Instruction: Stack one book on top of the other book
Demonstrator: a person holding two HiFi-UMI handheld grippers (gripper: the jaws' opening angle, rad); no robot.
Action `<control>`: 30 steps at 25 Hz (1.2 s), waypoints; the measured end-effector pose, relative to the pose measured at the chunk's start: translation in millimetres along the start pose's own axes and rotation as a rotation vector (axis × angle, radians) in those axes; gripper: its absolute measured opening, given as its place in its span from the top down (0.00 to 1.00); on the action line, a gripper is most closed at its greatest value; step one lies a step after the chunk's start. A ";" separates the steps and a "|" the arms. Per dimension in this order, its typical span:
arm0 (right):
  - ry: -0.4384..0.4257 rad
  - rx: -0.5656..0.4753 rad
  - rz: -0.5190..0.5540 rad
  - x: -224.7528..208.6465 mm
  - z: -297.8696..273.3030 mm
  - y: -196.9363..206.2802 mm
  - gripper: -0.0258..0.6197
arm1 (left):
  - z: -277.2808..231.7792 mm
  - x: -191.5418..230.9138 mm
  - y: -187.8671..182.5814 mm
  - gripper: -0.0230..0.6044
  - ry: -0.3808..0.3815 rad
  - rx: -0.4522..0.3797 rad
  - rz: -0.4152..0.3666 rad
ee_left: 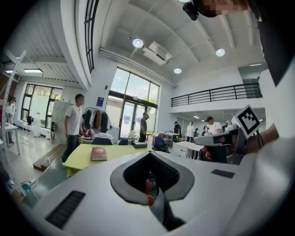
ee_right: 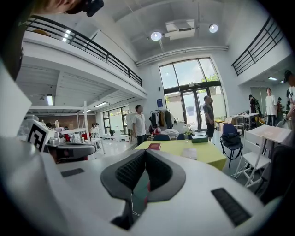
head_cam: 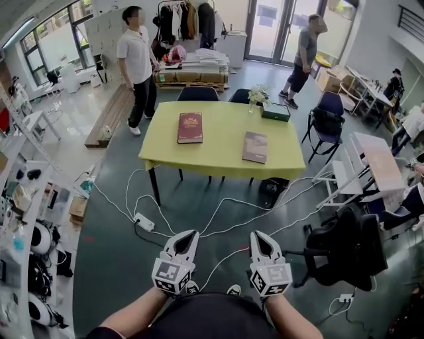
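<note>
Clock directions read across the head view, 12 o'clock at the top edge.

**Nearest, around 6 o'clock.** Left gripper (head_cam: pixel 187 236) toward 7 o'clock and right gripper (head_cam: pixel 260 237) toward 5 o'clock, side by side with a gap between, both pointing toward the table. Jaws of each closed tip to tip and gripping nothing, as seen along the jaws in each gripper view.

**Floor, between grippers and table.** White cables (head_cam: pixel 127 189) in loose loops across the dark floor. Power strip (head_cam: pixel 144 222) at 8 o'clock.

**Centre.** Yellow table (head_cam: pixel 222 159), well apart from both grippers. Red book (head_cam: pixel 190 127) flat and cover up on the table's 9 o'clock side. Brown book (head_cam: pixel 255 146) flat toward the table's 4 o'clock side, near the front right corner. Books apart, bare tabletop between them, neither resting on the other.

**Far edge of the table, 1 o'clock.** Green box (head_cam: pixel 275 110), with a vase of white flowers (head_cam: pixel 257 95) just beside it. Dark chairs (head_cam: pixel 197 93) drawn up behind the table at 12 o'clock. Blue chair (head_cam: pixel 326 122) off the table's 3 o'clock side.

**Farthest.** Person in a white shirt (head_cam: pixel 136 59) standing at 11 o'clock. Second person (head_cam: pixel 303 56) at 1 o'clock near the glass doors (head_cam: pixel 278 26). Clothes rack (head_cam: pixel 185 20) at 12 o'clock.
</note>
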State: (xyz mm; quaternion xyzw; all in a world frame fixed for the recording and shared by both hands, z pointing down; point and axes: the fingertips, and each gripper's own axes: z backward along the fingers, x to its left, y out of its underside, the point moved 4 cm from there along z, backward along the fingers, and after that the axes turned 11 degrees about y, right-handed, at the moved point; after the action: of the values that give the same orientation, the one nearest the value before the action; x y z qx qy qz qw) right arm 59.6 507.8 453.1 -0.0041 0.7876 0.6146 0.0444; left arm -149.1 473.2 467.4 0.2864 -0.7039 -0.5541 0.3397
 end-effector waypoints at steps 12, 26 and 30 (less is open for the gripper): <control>0.038 0.001 -0.027 44.8 -8.5 -2.0 0.94 | 20.3 25.9 -8.3 0.95 0.064 -0.015 -0.004; 0.088 0.001 -0.030 45.0 -26.5 -0.4 0.94 | 16.9 61.0 -10.6 0.95 0.054 -0.028 0.036; 0.069 -0.007 -0.027 37.3 -46.9 -2.2 0.94 | 1.7 73.5 -11.9 0.95 0.024 -0.036 0.034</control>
State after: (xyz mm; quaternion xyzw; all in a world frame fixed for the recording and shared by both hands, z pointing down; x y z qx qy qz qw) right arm 19.5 463.7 459.5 -0.0361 0.7862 0.6163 0.0257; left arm -194.6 414.3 467.4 0.2750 -0.6945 -0.5573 0.3625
